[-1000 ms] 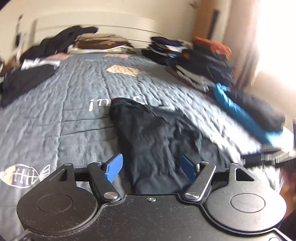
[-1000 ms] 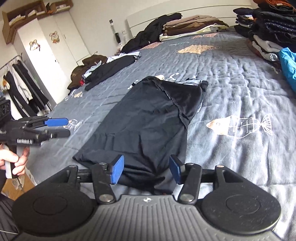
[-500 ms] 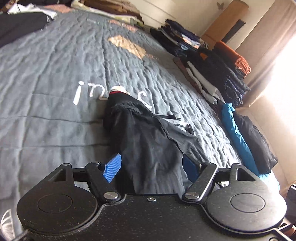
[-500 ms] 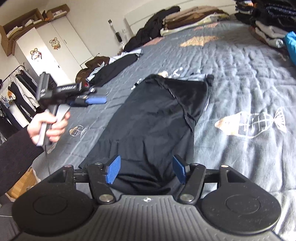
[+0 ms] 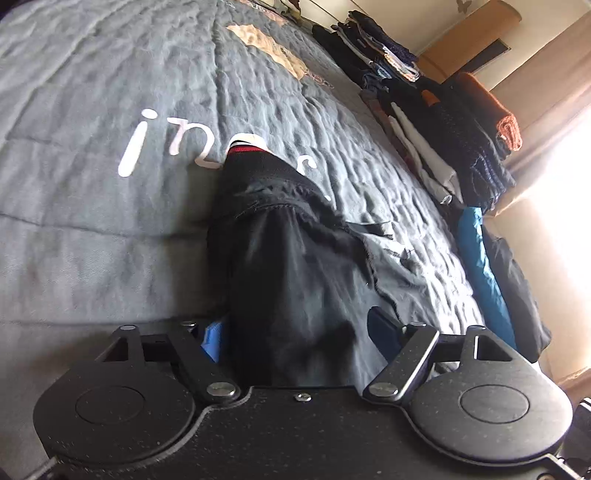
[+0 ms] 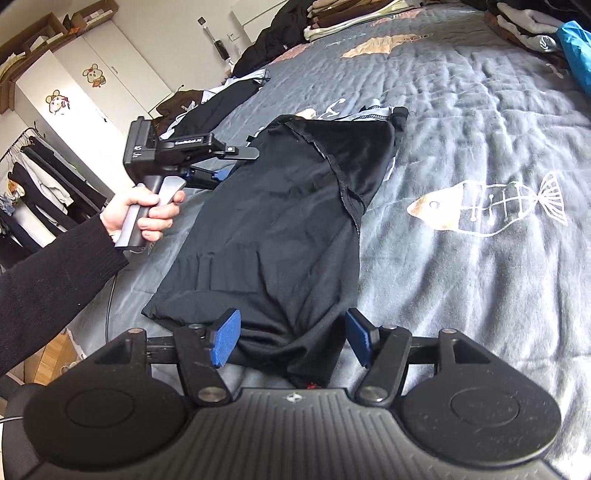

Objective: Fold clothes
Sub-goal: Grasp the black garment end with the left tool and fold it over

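Note:
A black garment, folded lengthwise into a long strip, lies on the grey quilted bed. My right gripper straddles its near end; the blue pads stand apart from the cloth, open. In the left wrist view the same garment runs away from me to a red and white band at its far end. My left gripper is low over it, jaws opening, cloth between the pads but not pinched. From the right wrist view, the left gripper, held by a hand in a black sleeve, sits at the garment's left edge.
Stacks of folded clothes and a blue item line the bed's right side. More folded piles and loose dark clothes lie toward the headboard. A white wardrobe and a clothes rack stand to the left.
The left gripper swung in from the bed's left side and came down onto the garment's left edge, jaws spreading. The right gripper edged closer to the near end and widened slightly.

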A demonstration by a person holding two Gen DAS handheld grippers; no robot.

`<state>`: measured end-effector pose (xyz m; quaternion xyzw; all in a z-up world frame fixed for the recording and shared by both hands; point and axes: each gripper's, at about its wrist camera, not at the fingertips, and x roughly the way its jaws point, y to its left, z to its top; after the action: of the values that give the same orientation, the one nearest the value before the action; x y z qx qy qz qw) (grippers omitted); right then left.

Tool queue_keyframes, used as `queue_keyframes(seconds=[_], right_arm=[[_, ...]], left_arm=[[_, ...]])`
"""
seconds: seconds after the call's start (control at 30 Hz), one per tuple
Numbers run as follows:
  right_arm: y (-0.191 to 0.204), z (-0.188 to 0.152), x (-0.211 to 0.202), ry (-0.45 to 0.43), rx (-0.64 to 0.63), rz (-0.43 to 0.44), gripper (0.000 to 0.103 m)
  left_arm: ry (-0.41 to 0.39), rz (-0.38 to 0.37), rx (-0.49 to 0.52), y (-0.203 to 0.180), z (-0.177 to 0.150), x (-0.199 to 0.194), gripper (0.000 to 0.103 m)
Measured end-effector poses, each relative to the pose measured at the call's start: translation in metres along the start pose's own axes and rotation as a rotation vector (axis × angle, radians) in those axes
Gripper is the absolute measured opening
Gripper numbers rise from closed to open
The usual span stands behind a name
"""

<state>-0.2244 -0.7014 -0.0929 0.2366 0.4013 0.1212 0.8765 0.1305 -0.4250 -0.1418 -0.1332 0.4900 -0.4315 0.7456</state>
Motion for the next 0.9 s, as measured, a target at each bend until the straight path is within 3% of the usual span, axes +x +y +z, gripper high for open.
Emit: queue_keyframes(seconds=[0.2,0.23,0.27,0.33,0.43,0.63,0.83,0.9], right_arm=[[-0.013,0.004,-0.001,0.000,0.047,-0.011,0.062],[-0.016,0.005,-0.001,0.001,0.055,-0.014,0.062],[-0.018,0.005,0.000,0.006,0.061,-0.016,0.062],[-0.020,0.006,0.003,0.030,0.067,-0.017,0.062],[-0.020,0.004,0.006,0.054,0.059,-0.017,0.062],[-0.028,0.004,0.002,0.083,0.078,0.003,0.062],[-0.051,0.006,0.010,0.203,0.268,0.187,0.063],[-0.046,0.004,0.019,0.227,0.273,0.212,0.066]], left_arm=[[0.008,-0.059,-0.009,-0.003,0.011,0.018,0.078],[0.015,-0.061,0.004,-0.006,0.012,0.021,0.071],[0.022,-0.063,0.017,-0.009,0.012,0.024,0.049],[0.028,-0.068,0.060,-0.014,0.010,0.027,0.020],[-0.003,-0.087,0.129,-0.022,0.004,0.022,0.015],[-0.021,-0.053,0.131,-0.017,-0.001,0.022,0.015],[-0.009,-0.036,0.128,-0.013,0.000,0.027,0.015],[-0.006,-0.034,0.129,-0.012,0.000,0.027,0.016]])
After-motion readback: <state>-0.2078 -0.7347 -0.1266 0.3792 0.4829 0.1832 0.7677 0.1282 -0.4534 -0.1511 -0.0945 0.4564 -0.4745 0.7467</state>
